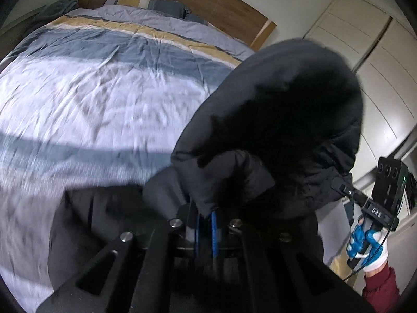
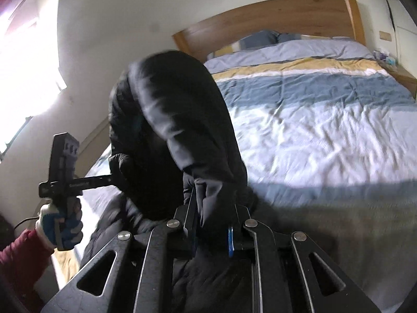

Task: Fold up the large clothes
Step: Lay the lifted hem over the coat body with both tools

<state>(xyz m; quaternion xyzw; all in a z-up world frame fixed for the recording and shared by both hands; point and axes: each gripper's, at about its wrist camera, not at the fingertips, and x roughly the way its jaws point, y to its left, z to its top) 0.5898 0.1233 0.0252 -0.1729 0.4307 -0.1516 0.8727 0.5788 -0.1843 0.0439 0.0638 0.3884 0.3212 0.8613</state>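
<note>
- Left wrist view shows the black padded jacket bunched and lifted above the bed, its lower part trailing to the quilt's near edge.
- My left gripper has its jaws pinching a fold of the jacket between blue pads.
- My right gripper likewise has its jaws clamped on dark fabric of the jacket.
- Each hand wears a blue and white glove with a red sleeve behind it.
- Beyond lie the striped quilt, pillows, a wooden headboard and white wardrobe doors.
</note>
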